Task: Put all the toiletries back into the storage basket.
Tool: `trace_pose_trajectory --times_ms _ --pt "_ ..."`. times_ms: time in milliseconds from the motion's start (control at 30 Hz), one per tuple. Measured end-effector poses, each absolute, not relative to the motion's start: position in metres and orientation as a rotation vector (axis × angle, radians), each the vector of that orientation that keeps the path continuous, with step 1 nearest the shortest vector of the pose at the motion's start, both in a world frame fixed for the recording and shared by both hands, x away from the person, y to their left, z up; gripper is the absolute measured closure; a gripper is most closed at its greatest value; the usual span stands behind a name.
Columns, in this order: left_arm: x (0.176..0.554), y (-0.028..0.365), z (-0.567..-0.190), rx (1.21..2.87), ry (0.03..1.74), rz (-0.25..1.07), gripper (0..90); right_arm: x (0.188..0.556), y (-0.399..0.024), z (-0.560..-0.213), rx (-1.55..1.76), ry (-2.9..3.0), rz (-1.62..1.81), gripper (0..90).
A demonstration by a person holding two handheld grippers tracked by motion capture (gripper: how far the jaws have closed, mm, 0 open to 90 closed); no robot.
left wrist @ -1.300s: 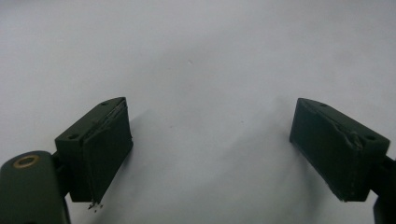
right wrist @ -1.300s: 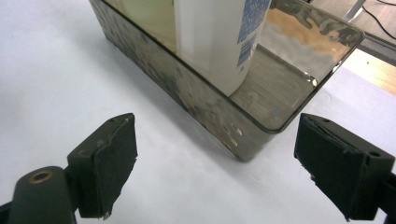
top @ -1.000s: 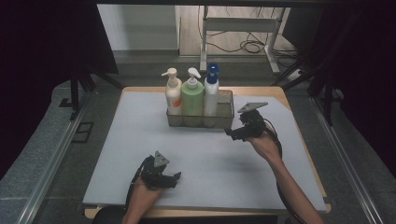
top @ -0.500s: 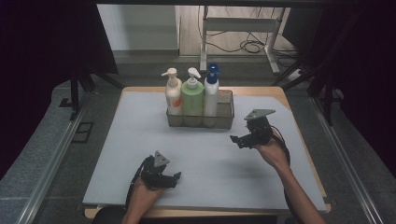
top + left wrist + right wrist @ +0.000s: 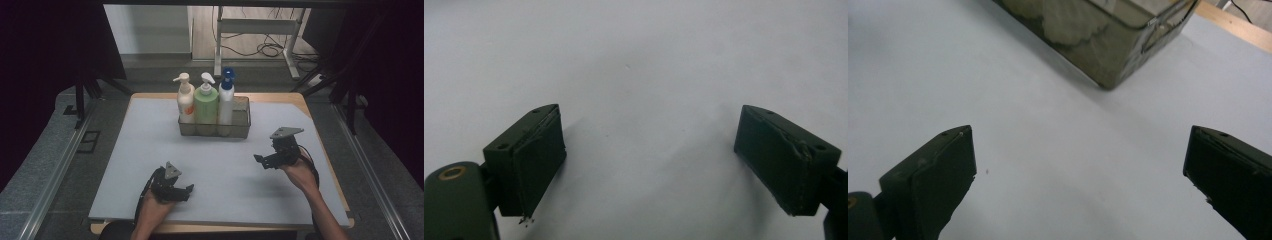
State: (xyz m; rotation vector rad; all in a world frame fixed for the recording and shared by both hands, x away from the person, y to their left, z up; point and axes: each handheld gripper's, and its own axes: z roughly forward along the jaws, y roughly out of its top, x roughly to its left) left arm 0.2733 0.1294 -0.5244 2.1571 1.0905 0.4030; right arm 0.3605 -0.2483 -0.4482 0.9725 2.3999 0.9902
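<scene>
Right tool [image 5: 263, 162] hangs over the right half of the surface [image 5: 140, 165], jaws wide apart after just opening further, nothing between them. In the right gripper view the tool [image 5: 1078, 165] shows bare mat between its pads, with the near right corner of the bin [image 5: 1108, 55] ahead. Left tool [image 5: 186, 192] rests low at the near edge, left of centre, jaws also spread and empty; the left gripper view has the tool [image 5: 649, 160] over plain mat.

The things in play: a dark wire bin [image 5: 242, 120] at the far centre of the surface, holding three pump bottles upright in a row. White bottle [image 5: 185, 105] sits at the left, green bottle [image 5: 206, 107] in the middle, blue-capped bottle [image 5: 226, 102] at the right, touching or nearly so. The bin's right end looks unoccupied.

Step, as judged: the bottles look loaded and the right hand [image 5: 296, 172] is clear of the bin, near it but apart. Probably a release or retreat phase. A next move would call for either resting the right tool on the surface or reaching back to the bin with open jaws.

Pose: right forearm enters from the near right, tool pointing left and slightly down. Left hand [image 5: 155, 207] lies flat and near, tool pointing right.
</scene>
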Motion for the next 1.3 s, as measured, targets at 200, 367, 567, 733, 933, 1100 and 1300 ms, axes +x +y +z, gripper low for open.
trace_pose_trajectory --times_ms 200,367,567,733,933,1100,1300 --pt "0.273 0.129 -0.524 2.157 1.090 0.403 12.2 0.351 -0.257 -0.462 0.980 2.405 0.967 0.1" --pt "0.273 0.129 -0.524 2.157 1.090 0.403 12.2 0.344 -0.264 -0.474 1.010 2.404 0.969 0.1" --pt "0.273 0.129 -0.524 2.157 1.091 0.404 12.2 0.337 -0.273 -0.489 1.044 2.410 0.963 0.1" --pt "0.273 0.129 -0.524 2.157 1.090 0.404 12.3 0.333 -0.277 -0.501 1.070 2.420 0.951 0.1" --pt "0.273 0.129 -0.524 2.157 1.090 0.405 12.3 0.329 -0.279 -0.513 1.085 2.432 0.931 0.1" --pt "0.273 0.129 -0.524 2.157 1.089 0.405 12.3 0.330 -0.283 -0.521 1.108 2.432 0.962 0.0" --pt "0.273 0.129 -0.524 2.157 1.089 0.404 12.4 0.329 -0.285 -0.523 1.101 2.422 0.974 0.0"
